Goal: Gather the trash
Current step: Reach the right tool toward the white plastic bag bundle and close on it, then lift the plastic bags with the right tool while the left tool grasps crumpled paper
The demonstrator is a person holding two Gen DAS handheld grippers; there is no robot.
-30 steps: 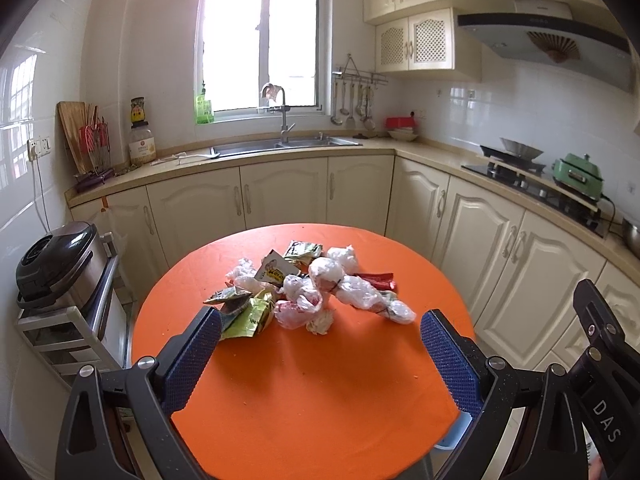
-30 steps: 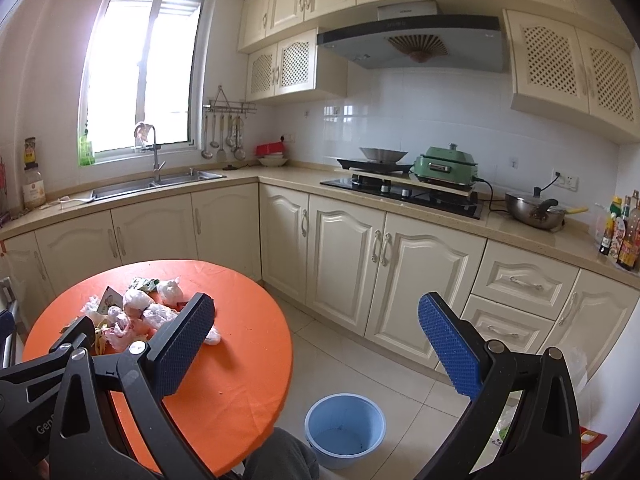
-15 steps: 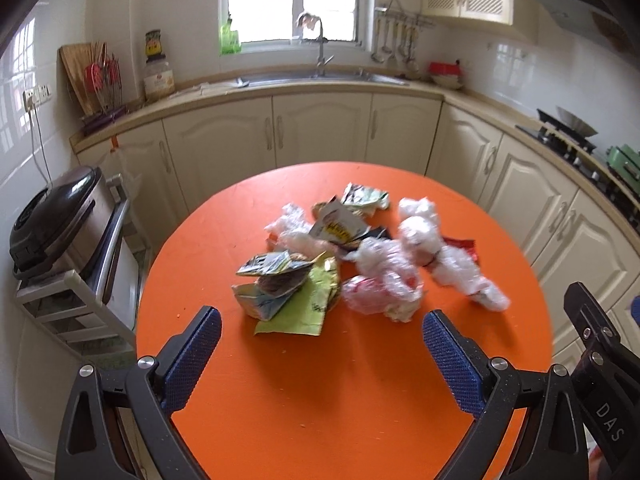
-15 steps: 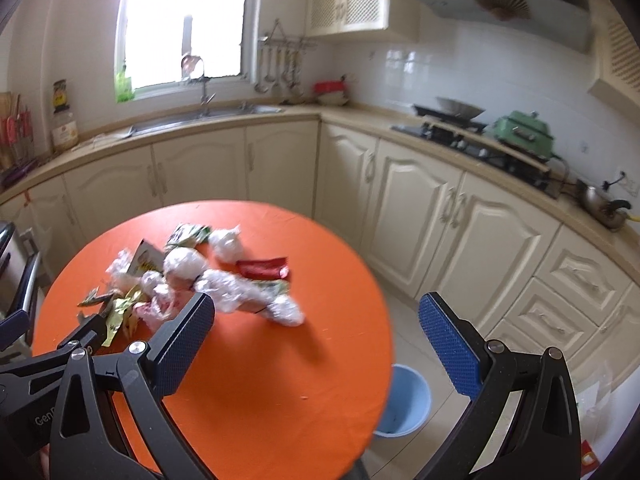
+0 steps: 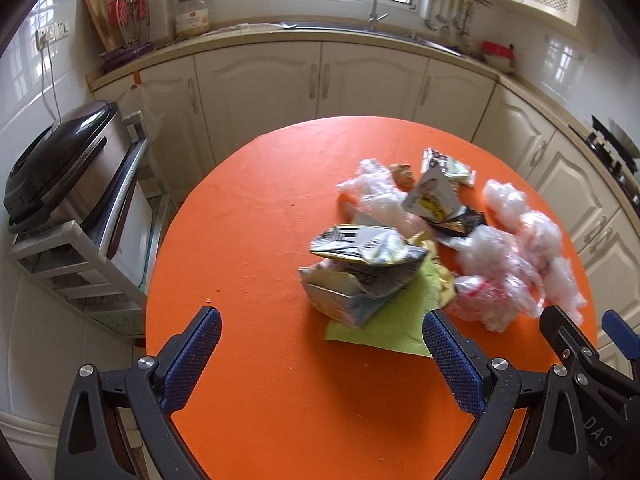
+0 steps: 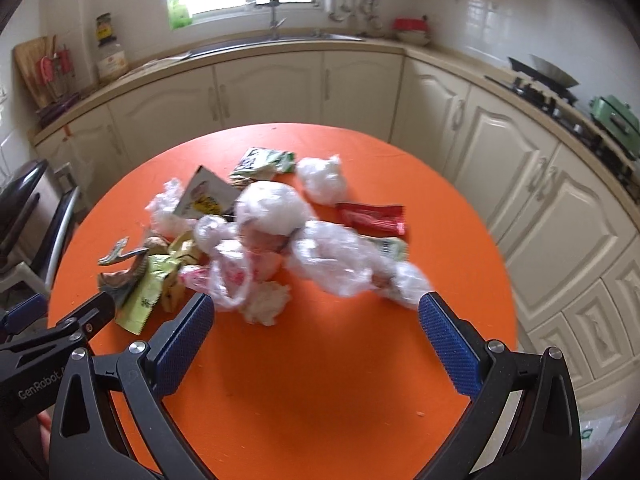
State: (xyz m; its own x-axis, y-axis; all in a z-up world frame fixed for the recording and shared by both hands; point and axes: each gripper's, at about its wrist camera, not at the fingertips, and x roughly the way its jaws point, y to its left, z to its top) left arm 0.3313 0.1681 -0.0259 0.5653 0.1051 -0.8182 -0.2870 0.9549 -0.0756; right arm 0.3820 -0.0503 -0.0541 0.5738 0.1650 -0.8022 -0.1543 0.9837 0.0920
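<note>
A pile of trash lies on the round orange table (image 5: 248, 240): a crumpled silver snack bag (image 5: 360, 264) on a green wrapper (image 5: 384, 320), clear plastic bags (image 5: 496, 264), a yellow-printed packet (image 5: 432, 200). In the right wrist view the plastic bags (image 6: 320, 256), a red wrapper (image 6: 372, 218) and a white paper wad (image 6: 268, 300) show. My left gripper (image 5: 320, 360) is open and empty, just short of the snack bag. My right gripper (image 6: 316, 340) is open and empty, just short of the plastic bags. Each gripper shows at the other view's edge.
Cream cabinets and a counter with a sink (image 6: 276, 40) run behind the table. A black appliance on a rack (image 5: 56, 168) stands left of the table. A stove with a green pot (image 6: 612, 120) is at the right.
Both grippers have tilted down and moved closer to the trash pile; it now fills more of each view. The blue bucket on the floor has left the right wrist view.
</note>
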